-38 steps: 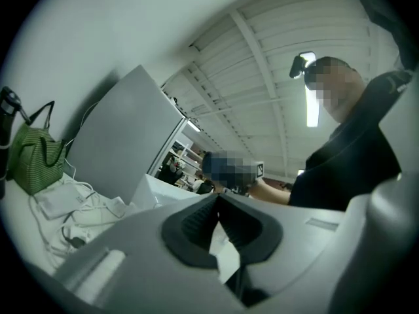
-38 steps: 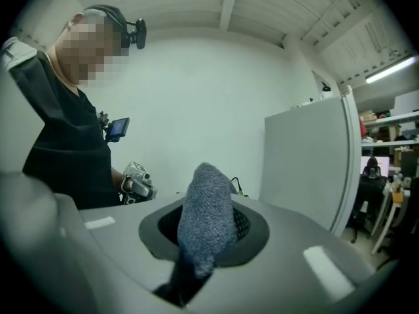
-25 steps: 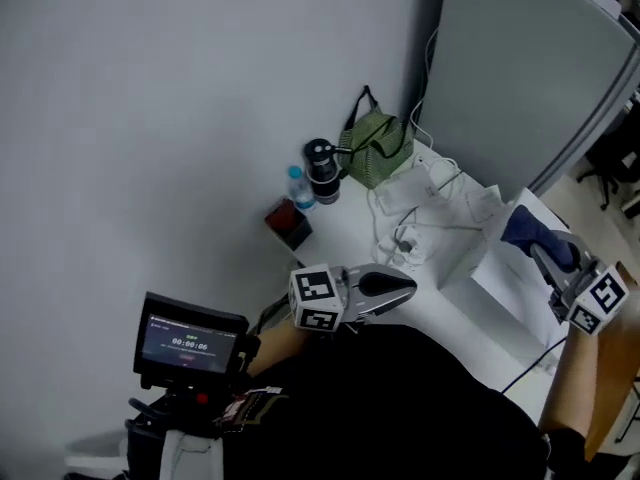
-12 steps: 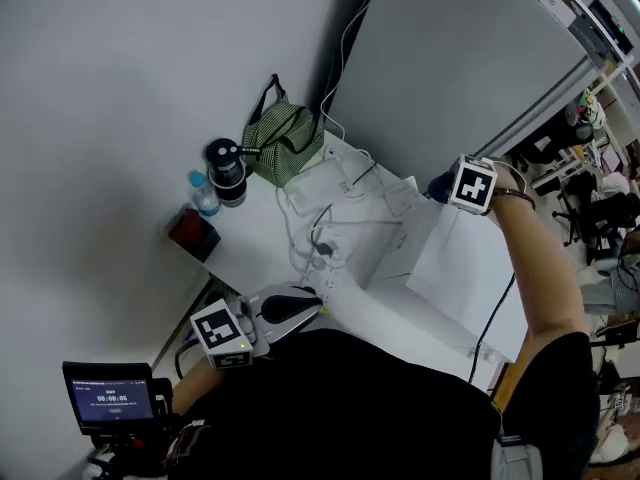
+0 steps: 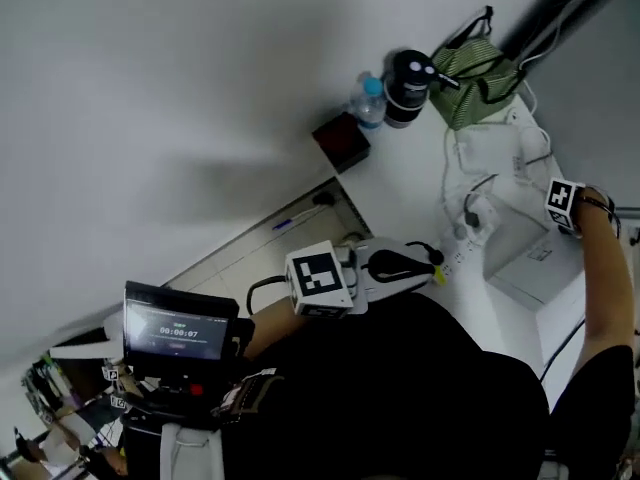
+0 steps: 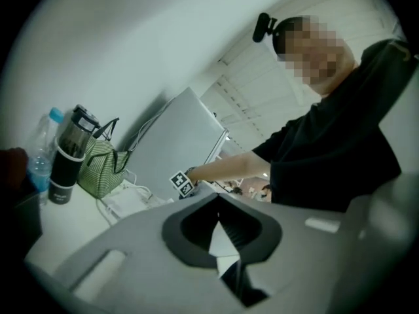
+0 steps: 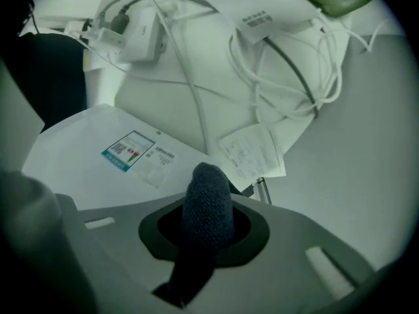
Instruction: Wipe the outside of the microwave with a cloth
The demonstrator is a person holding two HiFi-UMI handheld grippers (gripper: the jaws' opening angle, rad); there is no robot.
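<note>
My right gripper [image 7: 208,226] is shut on a dark blue knitted cloth [image 7: 208,198] that sticks up out of its jaws. It hangs over the far edge of the white microwave [image 7: 91,169], whose top bears a small printed label. In the head view that gripper [image 5: 558,200] shows at the far right above the microwave [image 5: 535,263], mostly as its marker cube; the cloth is hidden there. My left gripper [image 5: 425,265] is held close to my body, apart from the microwave. Its jaws [image 6: 219,207] meet with nothing between them.
A green striped bag [image 5: 480,63], a black tumbler [image 5: 408,76], a water bottle [image 5: 368,98] and a dark red box [image 5: 342,140] stand at the table's far end. White cables and a power strip [image 5: 468,216] lie beside the microwave. A small monitor [image 5: 178,330] sits at my left.
The head view has swung round. My right gripper has carried the cloth from the microwave's near right side over to its far edge. The left gripper has stayed by my body.
</note>
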